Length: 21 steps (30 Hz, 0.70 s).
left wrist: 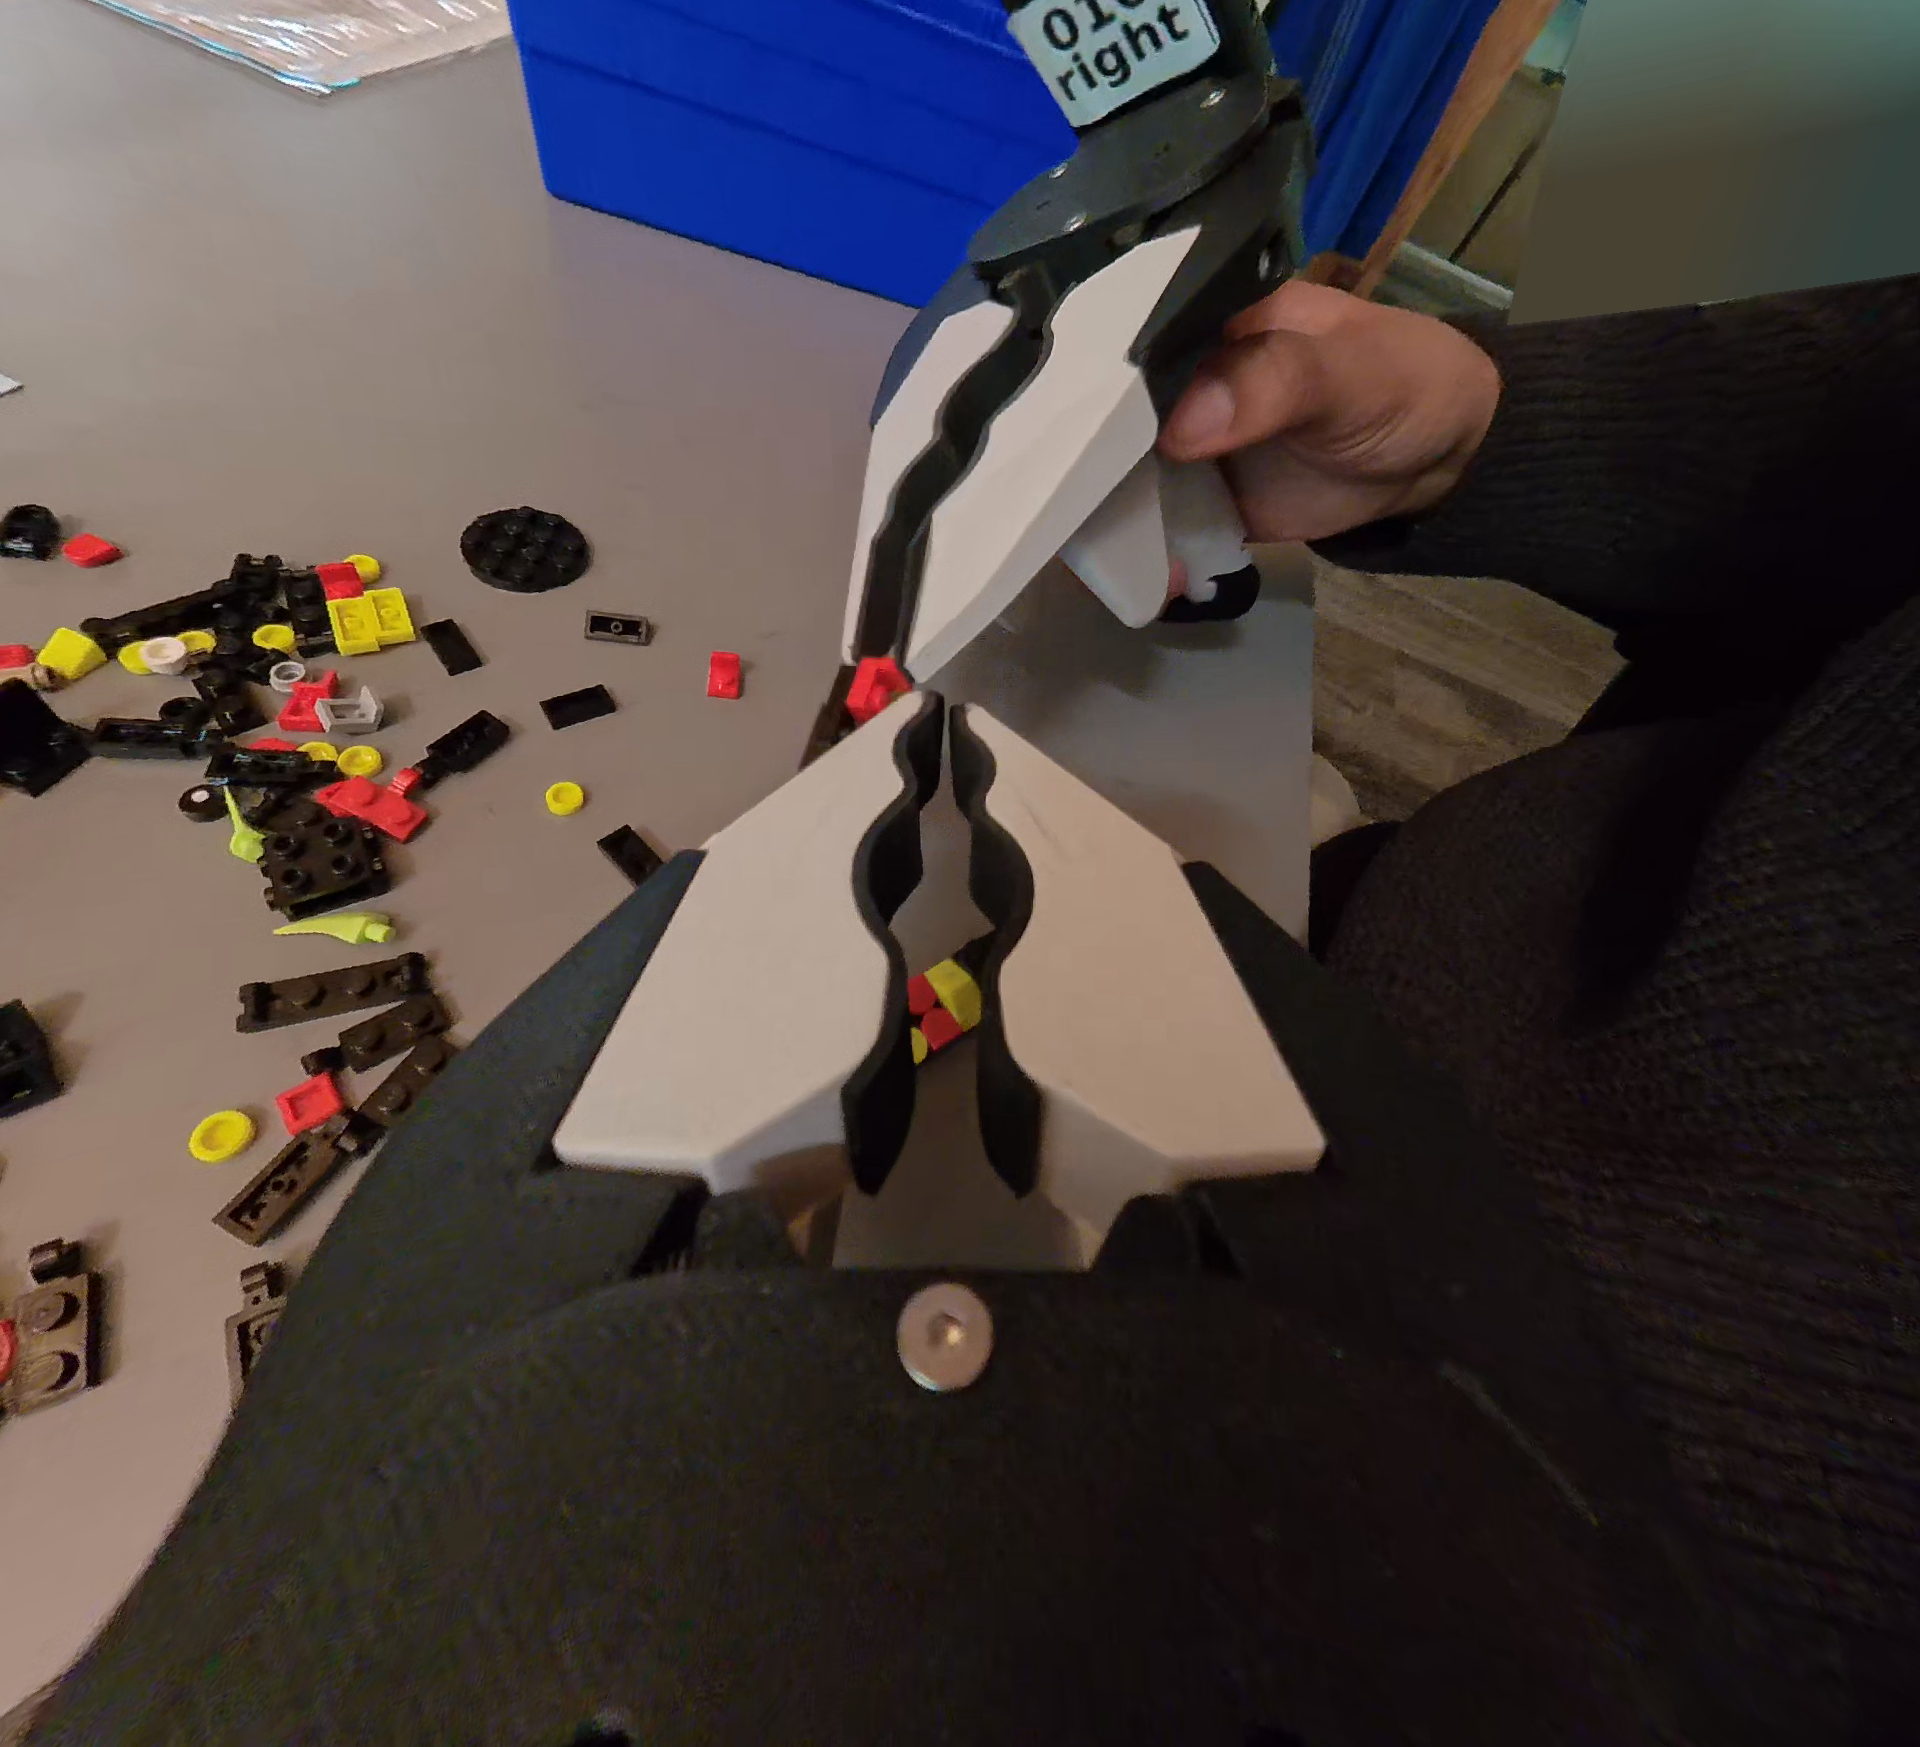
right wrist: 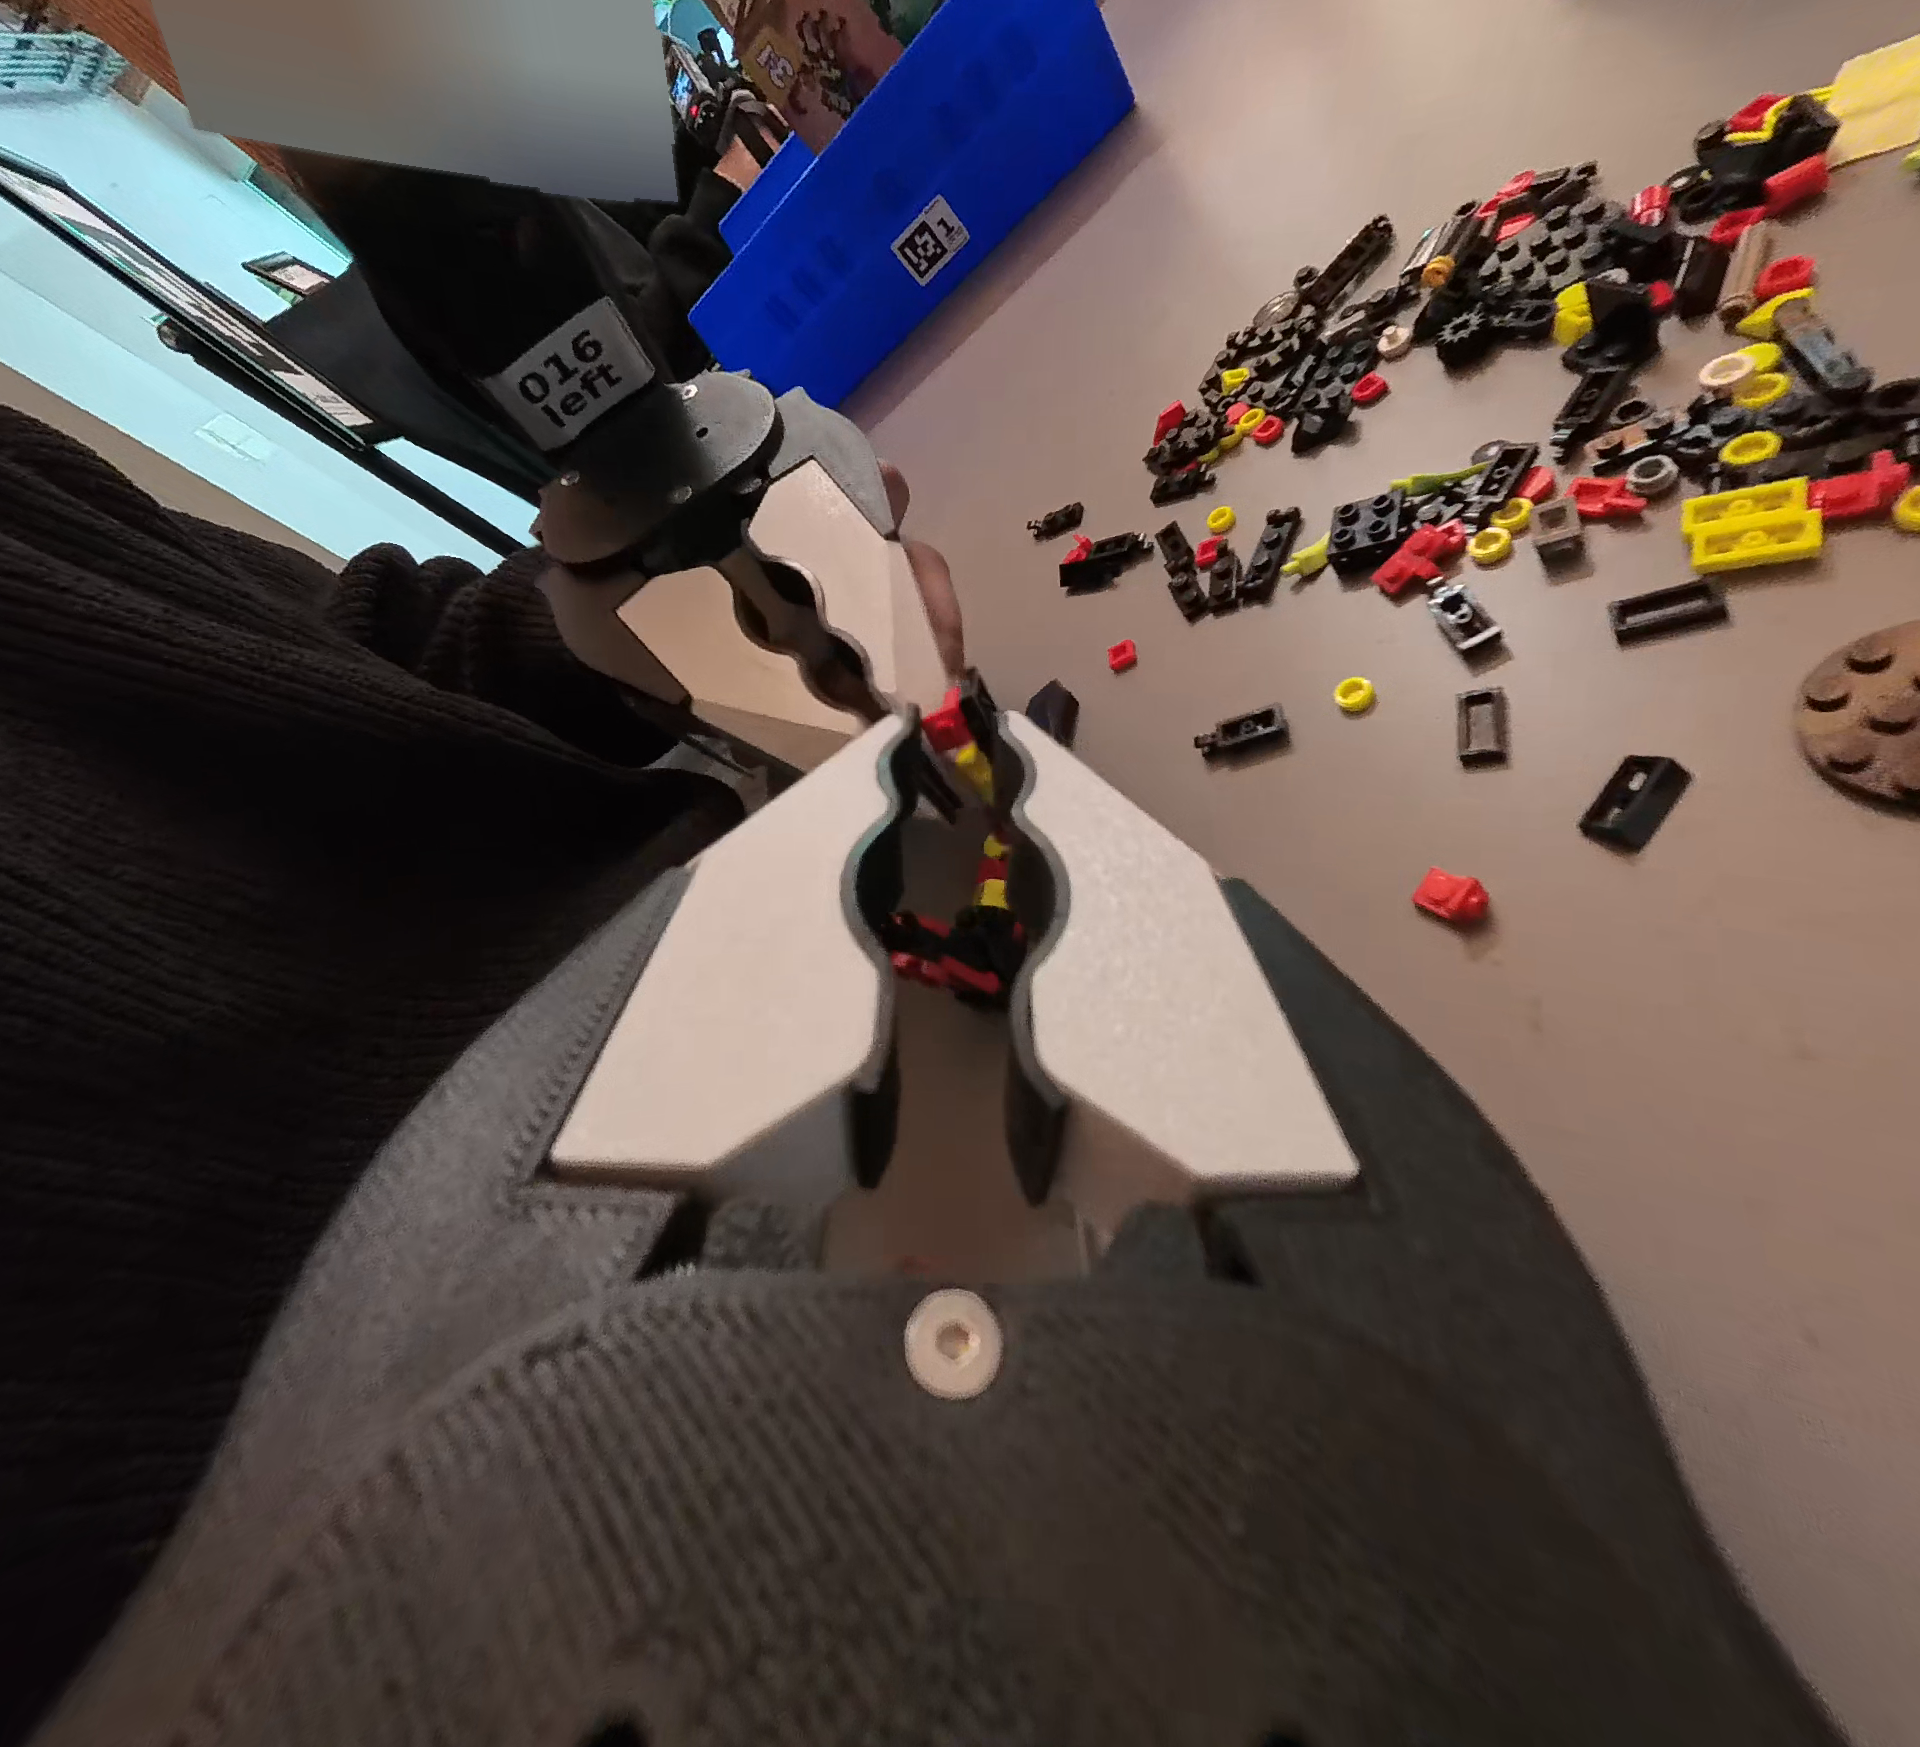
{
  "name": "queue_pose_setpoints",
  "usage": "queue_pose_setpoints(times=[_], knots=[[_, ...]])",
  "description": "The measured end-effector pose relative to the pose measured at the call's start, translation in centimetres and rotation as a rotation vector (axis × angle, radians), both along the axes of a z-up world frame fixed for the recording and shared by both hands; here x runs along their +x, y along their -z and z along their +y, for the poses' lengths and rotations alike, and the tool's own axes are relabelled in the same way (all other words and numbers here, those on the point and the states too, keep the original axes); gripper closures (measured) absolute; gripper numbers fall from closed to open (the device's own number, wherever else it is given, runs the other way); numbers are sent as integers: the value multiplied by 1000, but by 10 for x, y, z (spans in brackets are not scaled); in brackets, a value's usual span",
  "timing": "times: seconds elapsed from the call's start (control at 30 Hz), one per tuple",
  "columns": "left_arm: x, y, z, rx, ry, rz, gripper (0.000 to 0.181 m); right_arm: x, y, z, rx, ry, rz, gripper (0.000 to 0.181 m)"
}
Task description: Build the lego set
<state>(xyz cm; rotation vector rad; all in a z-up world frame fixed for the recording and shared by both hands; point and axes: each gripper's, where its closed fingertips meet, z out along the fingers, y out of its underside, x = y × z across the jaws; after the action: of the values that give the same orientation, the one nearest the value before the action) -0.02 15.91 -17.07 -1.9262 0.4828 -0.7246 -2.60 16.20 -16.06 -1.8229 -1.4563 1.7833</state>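
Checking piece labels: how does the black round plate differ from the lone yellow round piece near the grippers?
The black round plate is far wider than the yellow round piece. The plate carries many studs; the yellow piece looks like one small ring. Both lie flat and loose on the table.

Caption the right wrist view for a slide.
Two tools pinch a red-yellow-black lego assembly above a table strewn with loose pieces.

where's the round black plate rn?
Left wrist view: round black plate lies flat on the table, apart at the brick pile's far edge, near the blue bin.
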Motion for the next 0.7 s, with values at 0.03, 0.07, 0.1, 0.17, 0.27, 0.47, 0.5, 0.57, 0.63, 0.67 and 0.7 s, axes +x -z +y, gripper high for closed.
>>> queue_pose_setpoints(times=[0.03, 0.07, 0.1, 0.17, 0.27, 0.47, 0.5, 0.57, 0.63, 0.67, 0.7], knots=[[0, -2, 0, 1, 0, -13, 181, 1, 0, 2, 8, 2, -1, 175], [-2, -3, 0, -1, -4, -26, 181, 1, 1, 3, 14, 3, -3, 176], [-3, -3, 1, -8, -9, -39, 181, 2, 2, 4, 18, 3, -8, 176], [-6, -3, 2, -23, -19, -57, 181, 3, 6, 5, 29, 4, -21, 177], [-12, -5, 4, -26, -38, -74, 181, 3, 11, 6, 63, 0, -44, 177], [-24, -4, 9, -56, -86, -108, 170, 4, 9, 7, 49, -5, -30, 177], [-24, 0, 9, -75, -82, -102, 166, 4, 7, 7, 40, -8, -23, 177], [-21, 10, 7, -123, -65, -90, 162, 5, 4, 6, 26, -16, -6, 177], [-18, 10, 7, -131, -57, -101, 164, 5, 1, 4, 18, -29, 7, 176], [-16, 9, 6, -129, -51, -113, 167, 5, 1, 2, 16, -37, 11, 176], [-15, 6, 6, -127, -43, -127, 169, 5, 0, 1, 17, -43, 14, 176]])
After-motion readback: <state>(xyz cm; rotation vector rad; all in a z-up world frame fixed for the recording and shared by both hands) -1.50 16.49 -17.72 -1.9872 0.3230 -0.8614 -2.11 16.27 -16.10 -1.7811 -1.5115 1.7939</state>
